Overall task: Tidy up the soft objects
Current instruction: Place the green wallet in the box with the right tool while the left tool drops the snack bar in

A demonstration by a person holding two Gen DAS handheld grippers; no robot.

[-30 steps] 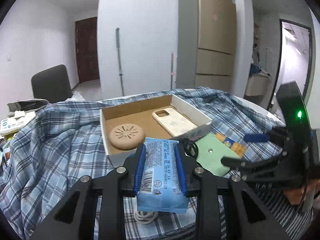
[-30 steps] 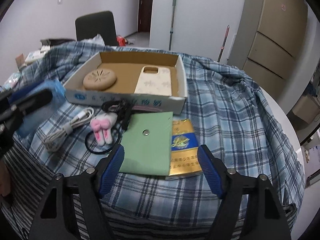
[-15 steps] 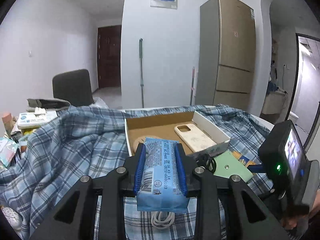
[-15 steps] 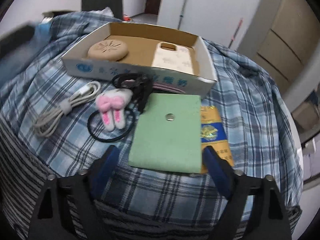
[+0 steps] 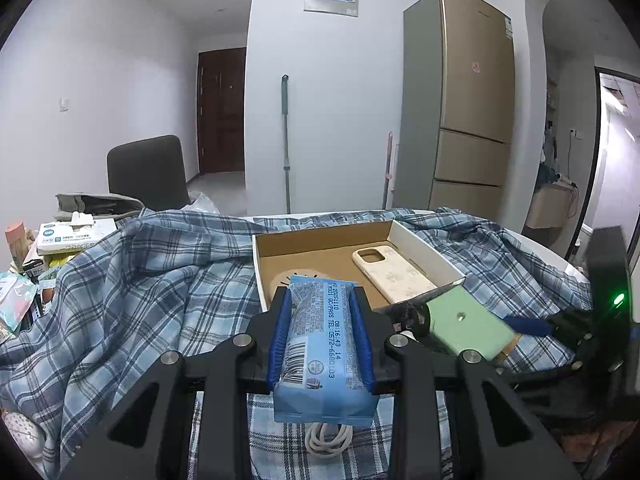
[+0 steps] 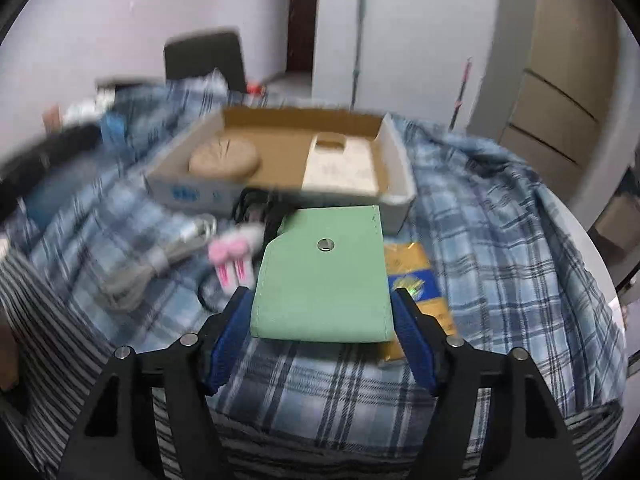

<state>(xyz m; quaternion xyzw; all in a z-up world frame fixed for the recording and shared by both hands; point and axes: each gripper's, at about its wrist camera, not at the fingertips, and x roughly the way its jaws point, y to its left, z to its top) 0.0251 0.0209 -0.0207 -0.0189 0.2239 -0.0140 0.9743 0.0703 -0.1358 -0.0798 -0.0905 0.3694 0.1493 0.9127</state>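
cardboard box [image 6: 192, 194] just beyond green pouch [image 6: 324, 276], cable [image 6: 160, 260] left.

light: dim, cool indoor | left view sharp | right view motion-blurred | fisheye edges

1. A tall gold-brown refrigerator [image 5: 472, 108] stands against the back wall.
2. A dark wooden door [image 5: 221, 110] sits at the end of the hallway.
3. A green-handled mop [image 5: 285, 144] leans upright on the white wall.
4. A dark chair [image 5: 147, 172] stands behind the table.
5. Boxes and packets [image 5: 64, 236] are piled at the far left.
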